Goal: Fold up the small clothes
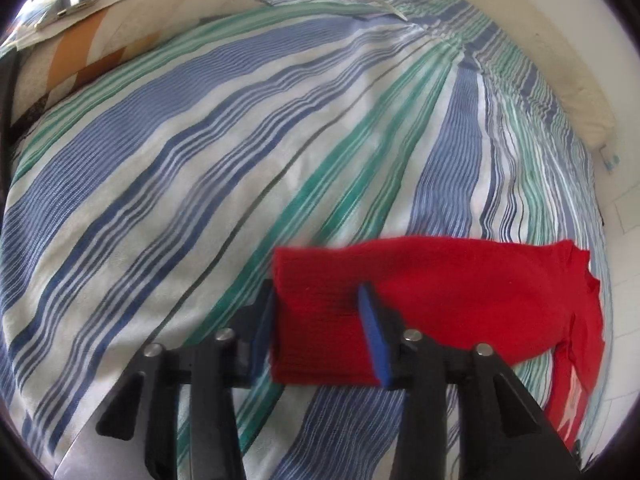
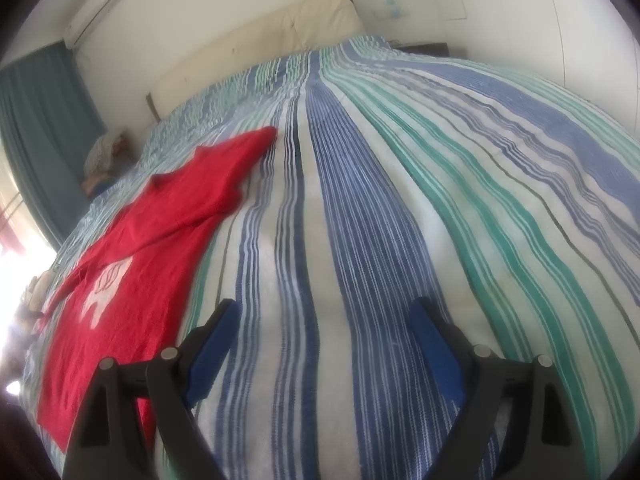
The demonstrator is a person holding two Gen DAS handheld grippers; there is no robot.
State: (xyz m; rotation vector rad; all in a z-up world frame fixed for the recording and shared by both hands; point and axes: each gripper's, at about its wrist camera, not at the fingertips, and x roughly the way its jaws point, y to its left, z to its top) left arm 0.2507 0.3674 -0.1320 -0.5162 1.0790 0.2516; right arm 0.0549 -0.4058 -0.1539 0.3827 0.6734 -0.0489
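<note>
a: lying on the striped bed (image 2: 360,240), the red shirt (image 2: 132,272) is seen left of the right gripper (image 2: 324,344), with its long axis running away toward the headboard (image 2: 256,40).
b: and which gripper is nearer?
a: the left gripper (image 1: 316,332). a folded edge of the red shirt is seen between its blue pads (image 1: 374,340), which are drawn in around the cloth; it is judged to be clamped on the shirt.
b: the right one?
a: it is spread wide and nothing is held; it is tilted down over bare bedding, just beside the shirt's near edge.
b: so the fold depends on the left hand.
</note>
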